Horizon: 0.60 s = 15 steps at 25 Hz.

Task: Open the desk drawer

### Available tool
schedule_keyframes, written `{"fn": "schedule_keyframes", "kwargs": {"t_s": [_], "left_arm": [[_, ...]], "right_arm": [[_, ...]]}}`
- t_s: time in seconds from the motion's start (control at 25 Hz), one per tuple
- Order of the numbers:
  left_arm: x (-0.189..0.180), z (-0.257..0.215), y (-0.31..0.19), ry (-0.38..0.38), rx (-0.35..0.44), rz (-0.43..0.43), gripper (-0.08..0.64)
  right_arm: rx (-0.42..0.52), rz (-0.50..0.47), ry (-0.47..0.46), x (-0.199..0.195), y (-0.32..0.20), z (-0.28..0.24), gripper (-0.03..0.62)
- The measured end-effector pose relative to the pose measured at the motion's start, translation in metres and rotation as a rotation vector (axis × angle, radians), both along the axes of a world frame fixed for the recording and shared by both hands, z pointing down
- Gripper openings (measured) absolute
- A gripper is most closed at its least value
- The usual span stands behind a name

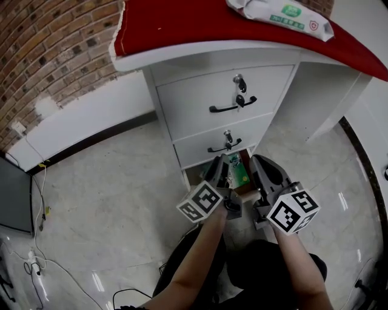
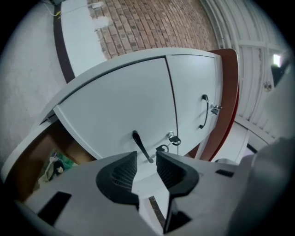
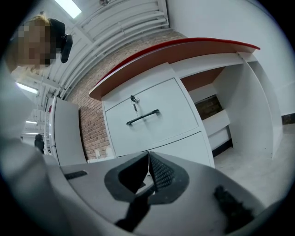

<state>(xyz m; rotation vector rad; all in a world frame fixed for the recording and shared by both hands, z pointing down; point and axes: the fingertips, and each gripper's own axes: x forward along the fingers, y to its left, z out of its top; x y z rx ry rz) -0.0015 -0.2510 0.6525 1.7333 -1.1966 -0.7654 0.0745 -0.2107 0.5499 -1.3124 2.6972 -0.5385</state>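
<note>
Desk (image 1: 182, 57), red top, white front, straight ahead of me. Lower drawer (image 2: 115, 110) sits under the desk's upper drawer (image 1: 200, 97). Below its front there's a brown opening with a green packet (image 1: 240, 175). Wipes pack (image 1: 282, 15) on the desk top. My left gripper (image 2: 146, 161) is released, jaws apart, just short of the drawer handle (image 2: 142, 146). My right gripper (image 3: 148, 161) is clenched, empty, beside it.
</note>
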Motion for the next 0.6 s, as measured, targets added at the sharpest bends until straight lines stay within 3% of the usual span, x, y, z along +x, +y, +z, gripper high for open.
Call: {"fn": "schedule_keyframes", "kwargs": {"t_s": [0.28, 0.6], "left_arm": [[-0.013, 0.006, -0.019, 0.148, -0.036, -0.076, 0.126], [-0.017, 0.011, -0.028, 0.223, -0.069, -0.116, 0.115]], "right_arm": [[0.0, -0.021, -0.041, -0.013, -0.001, -0.006, 0.012], [-0.03, -0.027, 0.008, -0.001, 0.006, 0.014, 0.014]]}}
